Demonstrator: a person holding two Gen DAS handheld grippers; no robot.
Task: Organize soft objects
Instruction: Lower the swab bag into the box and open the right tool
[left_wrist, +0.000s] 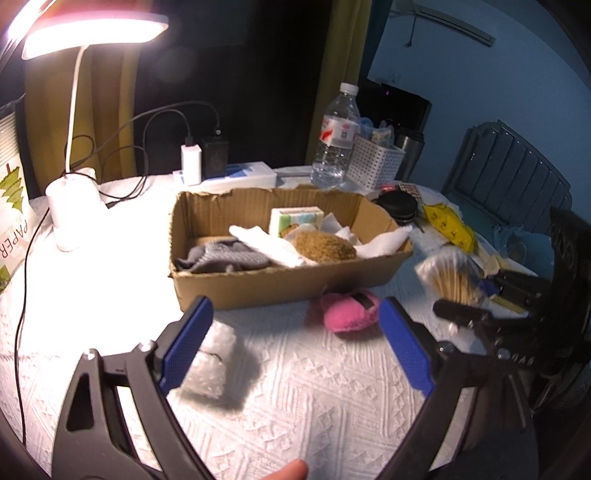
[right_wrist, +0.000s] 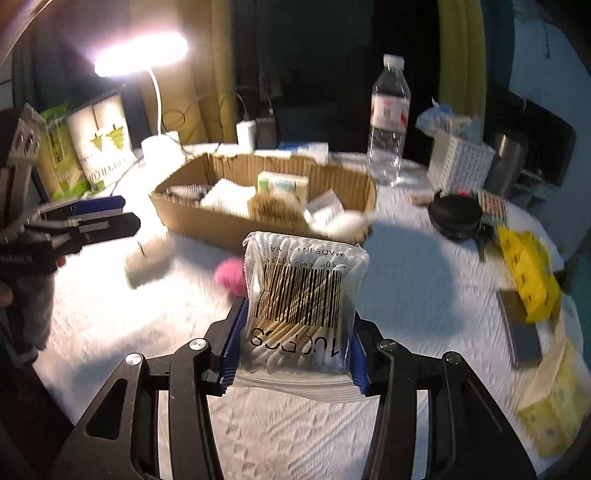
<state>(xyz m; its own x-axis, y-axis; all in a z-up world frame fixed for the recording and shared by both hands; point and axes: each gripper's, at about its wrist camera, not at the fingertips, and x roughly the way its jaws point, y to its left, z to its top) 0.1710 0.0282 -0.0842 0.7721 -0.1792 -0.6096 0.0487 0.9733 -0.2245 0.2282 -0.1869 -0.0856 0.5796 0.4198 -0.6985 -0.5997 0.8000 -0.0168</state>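
My right gripper (right_wrist: 298, 314) is shut on a clear bag of cotton swabs (right_wrist: 303, 291) and holds it above the white cloth. In the left wrist view the same bag (left_wrist: 452, 277) shows blurred at the right. My left gripper (left_wrist: 295, 321) stands open with nothing between its blue pads. A pink plush piece (left_wrist: 351, 310) lies just ahead of it, by the front wall of a cardboard box (left_wrist: 288, 284). A piece of bubble wrap (left_wrist: 210, 365) lies by the left finger. In the box are a grey cloth (left_wrist: 221, 256), a white cloth (left_wrist: 269, 243), a brown scrubber (left_wrist: 325, 247) and a sponge pack (left_wrist: 295, 218).
A lit desk lamp (left_wrist: 70, 218) stands at the left with cables and chargers (left_wrist: 192, 162) behind the box. A water bottle (left_wrist: 336, 140), a white basket (left_wrist: 373, 162), a black round case (left_wrist: 399, 206) and a yellow packet (left_wrist: 450, 225) crowd the right side.
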